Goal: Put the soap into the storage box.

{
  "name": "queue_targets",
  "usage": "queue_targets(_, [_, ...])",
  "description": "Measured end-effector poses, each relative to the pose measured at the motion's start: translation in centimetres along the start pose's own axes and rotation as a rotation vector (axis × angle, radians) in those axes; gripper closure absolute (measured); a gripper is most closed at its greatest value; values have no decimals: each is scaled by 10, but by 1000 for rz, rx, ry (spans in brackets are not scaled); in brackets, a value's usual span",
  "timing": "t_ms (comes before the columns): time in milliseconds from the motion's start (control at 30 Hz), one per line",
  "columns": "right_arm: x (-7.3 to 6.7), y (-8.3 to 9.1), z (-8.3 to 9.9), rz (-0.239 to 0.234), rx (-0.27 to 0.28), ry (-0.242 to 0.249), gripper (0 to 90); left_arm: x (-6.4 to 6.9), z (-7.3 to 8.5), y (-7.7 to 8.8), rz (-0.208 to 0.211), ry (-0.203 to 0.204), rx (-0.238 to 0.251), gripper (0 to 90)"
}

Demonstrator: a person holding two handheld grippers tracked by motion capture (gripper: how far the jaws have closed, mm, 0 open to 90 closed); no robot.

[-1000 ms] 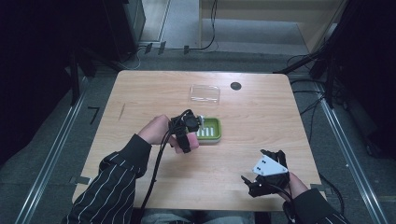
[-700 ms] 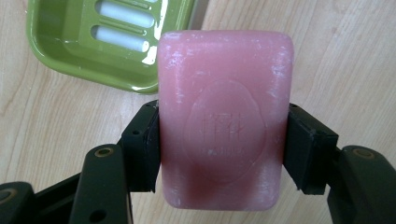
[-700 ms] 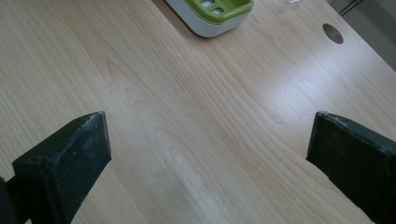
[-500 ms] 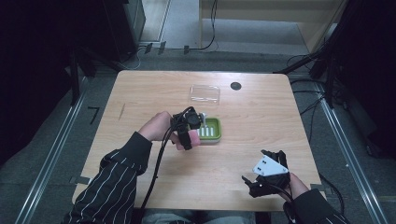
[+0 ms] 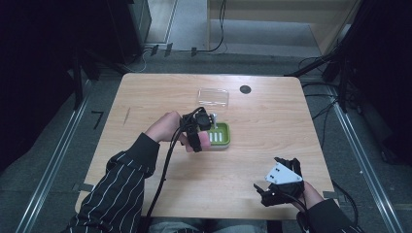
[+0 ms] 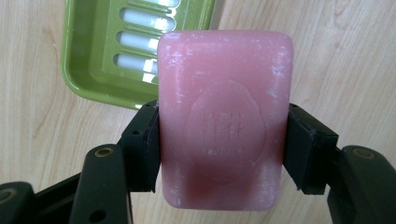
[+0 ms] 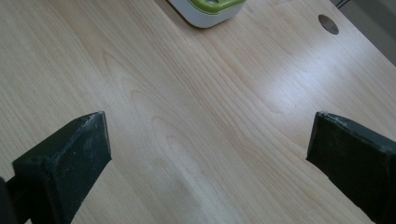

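High view: left gripper [image 5: 203, 127] is seen at the near-left edge of the green soap dish [image 5: 224, 138]; clear lid [image 5: 213, 97] lies beyond.

Left gripper view: pink soap bar [image 6: 225, 119] is clamped between the jaws, not yet in the dish.

Right gripper view: right gripper [image 7: 208, 161] is held wide apart, empty, over the table [image 7: 196, 112]. Placing is judged left.
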State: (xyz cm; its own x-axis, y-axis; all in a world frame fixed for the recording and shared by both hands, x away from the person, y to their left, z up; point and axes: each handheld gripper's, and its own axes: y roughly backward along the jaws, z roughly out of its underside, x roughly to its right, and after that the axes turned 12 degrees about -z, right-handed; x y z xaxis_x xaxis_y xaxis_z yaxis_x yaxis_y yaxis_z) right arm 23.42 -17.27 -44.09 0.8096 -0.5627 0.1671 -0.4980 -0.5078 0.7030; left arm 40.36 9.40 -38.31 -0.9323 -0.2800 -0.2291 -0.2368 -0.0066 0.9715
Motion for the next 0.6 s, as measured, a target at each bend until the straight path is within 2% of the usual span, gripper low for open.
queue_targets(167, [0,1,2,4,-2,-5,0,-4,-3,-1,-2,-17,-5,386])
queue_targets(600, [1,4,5,15,-8,-9,0,-10,-12,2,-10,-56,28,387])
